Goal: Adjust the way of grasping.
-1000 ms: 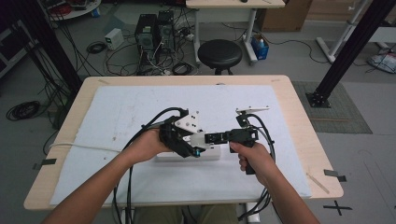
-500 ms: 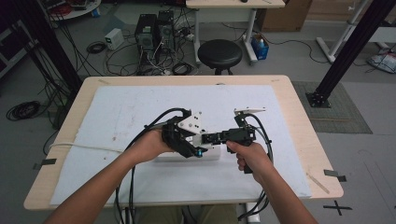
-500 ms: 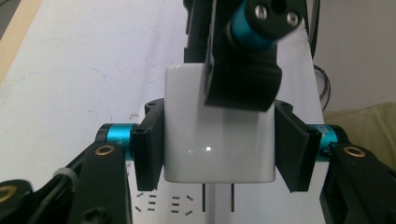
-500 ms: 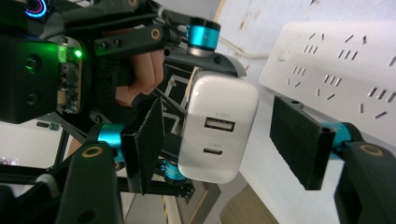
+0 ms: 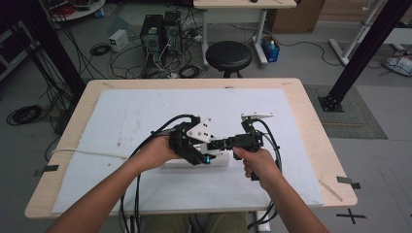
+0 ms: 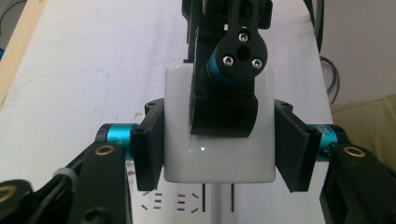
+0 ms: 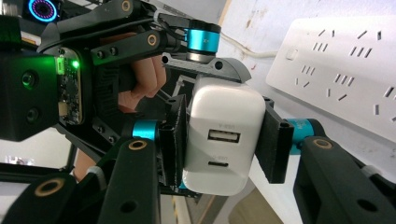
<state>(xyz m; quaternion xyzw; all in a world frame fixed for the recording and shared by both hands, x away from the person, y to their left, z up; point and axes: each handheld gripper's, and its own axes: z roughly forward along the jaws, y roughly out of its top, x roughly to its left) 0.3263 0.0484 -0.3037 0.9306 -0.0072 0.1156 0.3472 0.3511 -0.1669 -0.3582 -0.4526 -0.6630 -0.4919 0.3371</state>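
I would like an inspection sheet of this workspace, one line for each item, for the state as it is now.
Surface: wooden table covered by a white mat with faint marks.
Job's things: white charger with two ports, prongs out, held just above a white power strip that lies on the mat.
Clutter: nothing seen on the mat.
Tools: left tool and right tool both stand around the charger; right pads look pressed on it, left contact unclear.
Cables: black cables trail from both tools; the strip's white cord runs left.
Surroundings: black stool, computer towers, floor cables, black frame posts.
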